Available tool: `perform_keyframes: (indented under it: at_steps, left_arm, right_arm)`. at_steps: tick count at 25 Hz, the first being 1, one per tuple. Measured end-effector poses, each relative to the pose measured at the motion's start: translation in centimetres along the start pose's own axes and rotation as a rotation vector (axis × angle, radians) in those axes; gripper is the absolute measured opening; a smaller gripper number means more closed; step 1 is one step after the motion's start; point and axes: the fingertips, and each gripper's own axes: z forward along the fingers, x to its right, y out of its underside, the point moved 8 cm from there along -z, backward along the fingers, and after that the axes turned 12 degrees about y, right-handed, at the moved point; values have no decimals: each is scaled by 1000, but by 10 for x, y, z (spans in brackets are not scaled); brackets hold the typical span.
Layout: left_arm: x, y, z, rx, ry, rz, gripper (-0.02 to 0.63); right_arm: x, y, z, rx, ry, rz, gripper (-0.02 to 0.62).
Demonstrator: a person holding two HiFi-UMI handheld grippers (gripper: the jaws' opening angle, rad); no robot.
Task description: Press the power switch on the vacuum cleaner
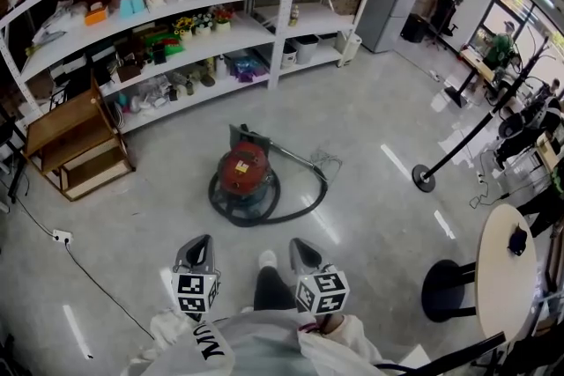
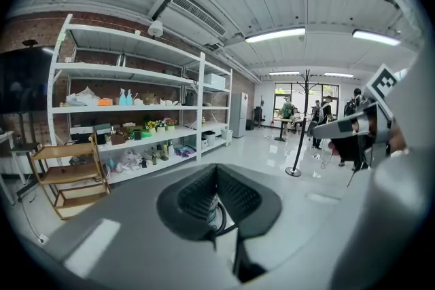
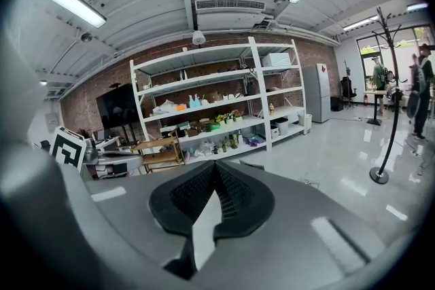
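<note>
While I stand well back, the head view shows the red vacuum cleaner [image 1: 244, 173] on the floor ahead of me, its hose coiled round it. My left gripper [image 1: 196, 255] and right gripper [image 1: 304, 246] hang near my waist, nowhere near it, so I judge the approach not yet begun. I cannot pick out the switch from here.

Looking along the left gripper view, my fingertips meet and hold nothing; a dark curve in the slit below them may be the vacuum.

Looking along the right gripper view, the tips are likewise closed and empty, aimed toward the shelves [image 3: 217, 105].

Next I must step forward, crouch, find the switch and push it with one closed tip.
</note>
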Motion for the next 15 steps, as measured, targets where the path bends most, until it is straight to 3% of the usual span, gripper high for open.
perform_keyframes:
  at_steps: [15]
  left_arm:
    - [-25,-21,59,-41,-15,12,0]
  right_arm:
    - [23,-22,66,-35,-32,20,0]
